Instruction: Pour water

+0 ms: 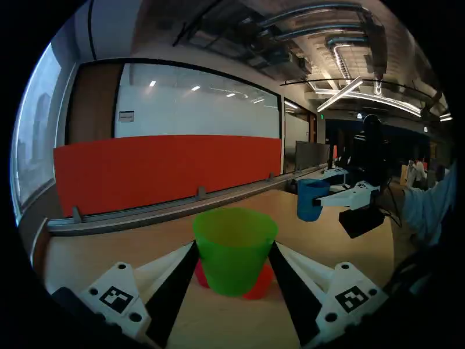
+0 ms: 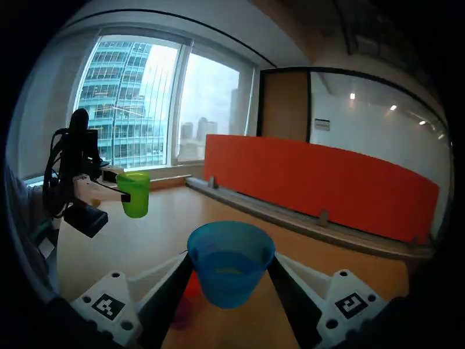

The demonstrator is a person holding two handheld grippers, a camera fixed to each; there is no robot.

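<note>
Left gripper view: your left claw [image 1: 234, 249] is clamped on the green cup [image 1: 235, 264], held up. Right claw [image 2: 231, 273] grips the blue cup [image 2: 230, 262], seemingly w/ water, well apart from it. Risk: tilt before rims line up & water hits the counter [image 1: 325, 247]; squeeze too hard, cup buckles. Light wood counter, orange divider [image 1: 168, 166], windows [image 2: 133, 104] behind.

We get strong daylight from the tall windows [image 2: 145, 110] at the upper left of the right gripper view; the sky washes out white, and the table [image 2: 145, 238] carries a pale sheen. Our left gripper view is dimmer, lit by ceiling strip lights [image 1: 343, 92] glaring at the upper right, its right edge sinking into dark. The green cup [image 1: 235, 250] and the blue cup [image 2: 231, 270] look sharp; straight lines bow toward both rims.
</note>
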